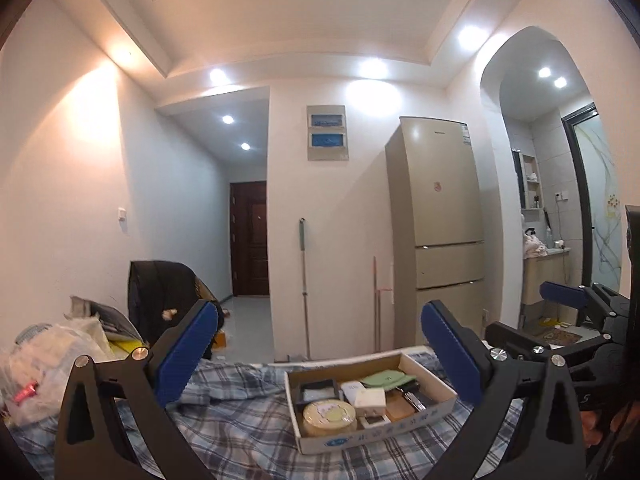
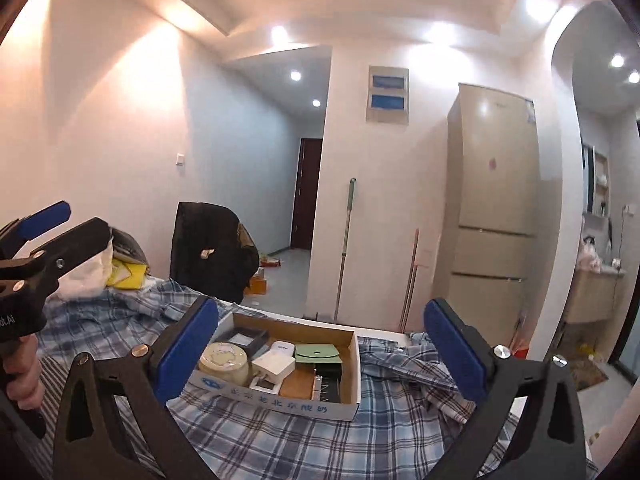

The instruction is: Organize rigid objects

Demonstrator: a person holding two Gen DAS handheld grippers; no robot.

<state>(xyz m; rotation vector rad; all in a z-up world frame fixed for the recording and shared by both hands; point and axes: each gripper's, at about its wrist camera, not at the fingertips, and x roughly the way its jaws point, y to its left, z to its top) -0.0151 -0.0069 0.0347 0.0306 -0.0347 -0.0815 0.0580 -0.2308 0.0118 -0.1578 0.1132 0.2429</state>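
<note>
Left gripper point(image 1: 320, 344) level above the near side of the cardboard box point(image 1: 424, 372), blue pads point(image 1: 186, 350) spread wide, nothing between. Right gripper point(image 2: 320, 344) likewise wide apart, empty, raised near the same box, tilted slightly down. Hand point(image 2: 20, 376) wrapped round the left gripper's handle, left of the box

Left gripper point(image 1: 318, 350) wide open, empty, above cardboard box point(image 1: 430, 380) w/ small items on plaid sheet point(image 1: 240, 412).

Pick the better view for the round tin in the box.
Left wrist: the tin sits unobstructed at the box's near corner, lid and side showing. Right wrist shows it too, but that gripper's blue pad crowds its edge.
</note>
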